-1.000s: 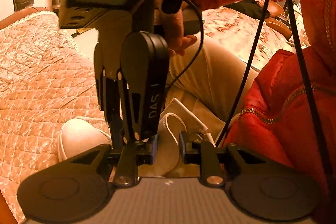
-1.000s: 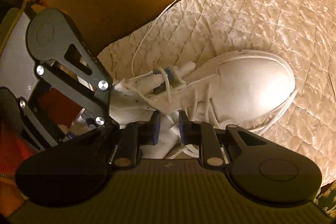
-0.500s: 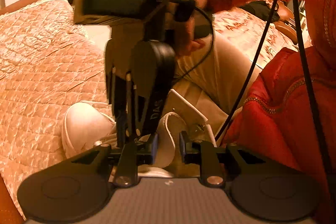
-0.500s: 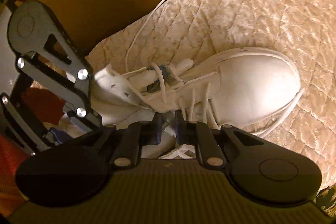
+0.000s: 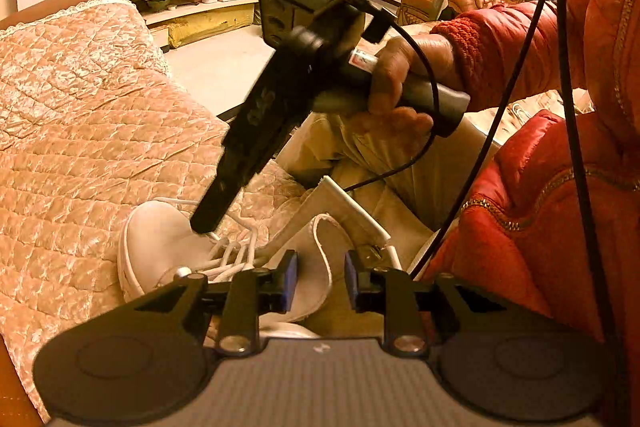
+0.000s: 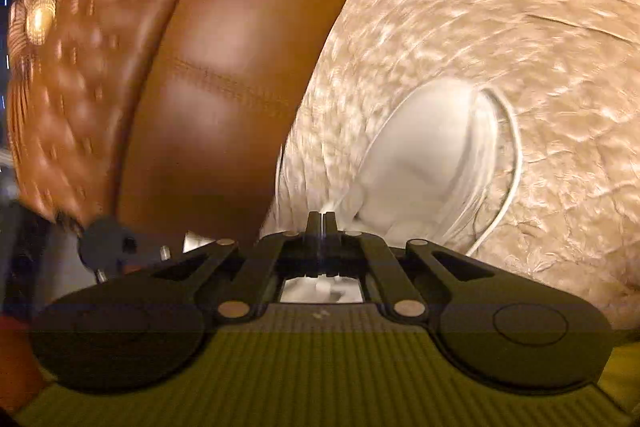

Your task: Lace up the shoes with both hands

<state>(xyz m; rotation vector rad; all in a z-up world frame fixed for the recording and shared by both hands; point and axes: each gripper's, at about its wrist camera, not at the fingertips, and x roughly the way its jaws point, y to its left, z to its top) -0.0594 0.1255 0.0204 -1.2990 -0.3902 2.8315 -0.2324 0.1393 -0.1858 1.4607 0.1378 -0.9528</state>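
on the quilt point(image 5: 80, 131), the white shoe point(image 5: 160, 239) sits beyond the right gripper point(image 6: 320, 223), jaws clenched on its lace point(image 6: 330, 207).

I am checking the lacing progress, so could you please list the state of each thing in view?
Shoe: lying on the quilted cover, partly laced.
Lace: loose, one strand at the right gripper's tips.
Left gripper: jaws apart around the shoe's tongue, just been opening.
Right gripper: just closed, white lace between its tips.
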